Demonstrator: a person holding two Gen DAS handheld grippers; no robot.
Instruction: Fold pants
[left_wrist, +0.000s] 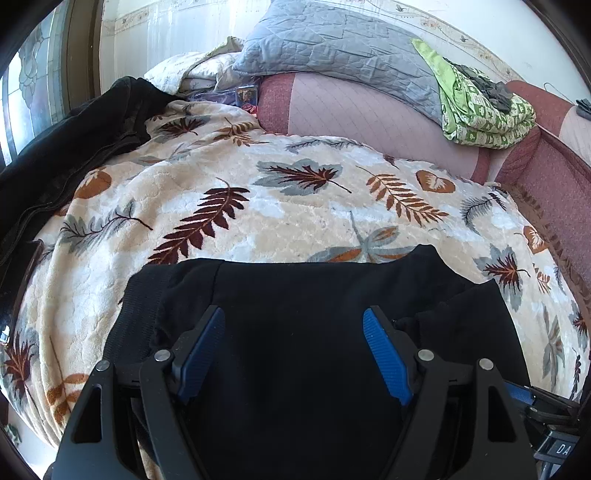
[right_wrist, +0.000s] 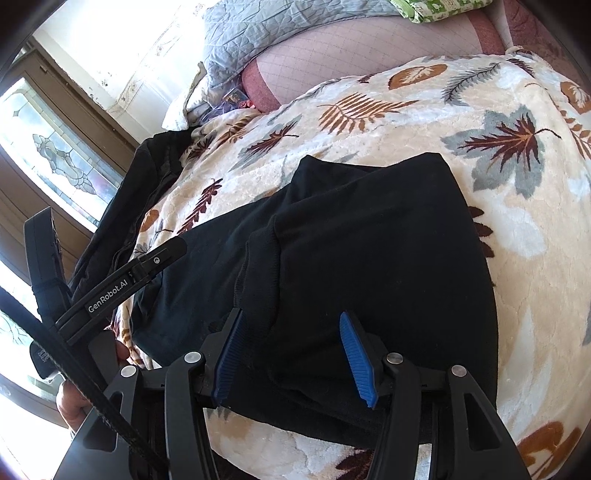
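Note:
Black pants (left_wrist: 295, 295) lie folded in layers on a cream leaf-print blanket (left_wrist: 258, 206). My left gripper (left_wrist: 293, 317) is open, its blue pads spread wide just above the black cloth, holding nothing. In the right wrist view the same pants (right_wrist: 369, 236) show a ribbed band edge and stacked layers. My right gripper (right_wrist: 291, 321) is open over the near edge of the pants, empty. The other gripper (right_wrist: 122, 284), marked GenRobot.AI, shows at the left over the pants' left end.
A second dark garment (left_wrist: 74, 147) lies on the blanket's left side. A grey quilted pillow (left_wrist: 340, 48), a green patterned cloth (left_wrist: 480, 107) and a pink-red sofa back (left_wrist: 369, 110) are behind. A glass door (right_wrist: 62, 158) is at the left.

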